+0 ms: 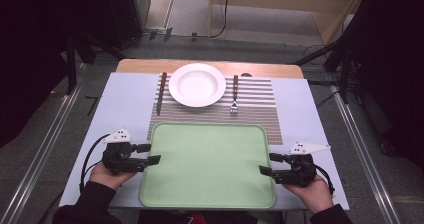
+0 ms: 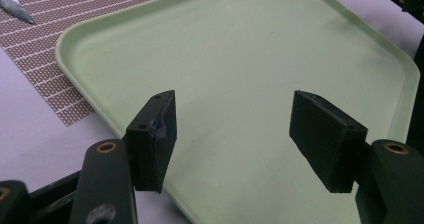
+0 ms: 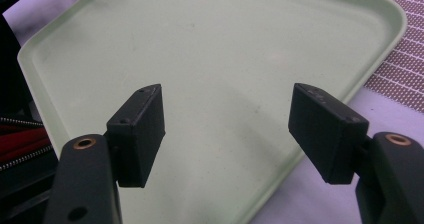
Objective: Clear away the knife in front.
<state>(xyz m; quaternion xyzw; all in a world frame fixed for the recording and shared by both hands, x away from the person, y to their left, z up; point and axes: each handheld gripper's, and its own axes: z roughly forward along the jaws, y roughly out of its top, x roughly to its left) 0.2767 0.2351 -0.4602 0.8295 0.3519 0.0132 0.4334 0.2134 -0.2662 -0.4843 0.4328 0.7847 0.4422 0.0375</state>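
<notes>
A pale green tray (image 1: 207,164) lies empty at the near middle of the table. My left gripper (image 1: 149,153) is at the tray's left edge, jaws wide apart and pointing inward over the rim. My right gripper (image 1: 268,163) mirrors it at the right edge, also open. In the left gripper view the left gripper (image 2: 235,134) has only the bare tray (image 2: 225,44) between its pads. The right gripper view shows the right gripper (image 3: 227,134) over the tray (image 3: 200,39) in the same way, nothing gripped.
Beyond the tray a striped brown placemat (image 1: 260,114) carries a white plate (image 1: 196,84), with a knife (image 1: 160,91) to its left and a fork (image 1: 234,94) to its right. A hand holds each gripper near the table's front edge.
</notes>
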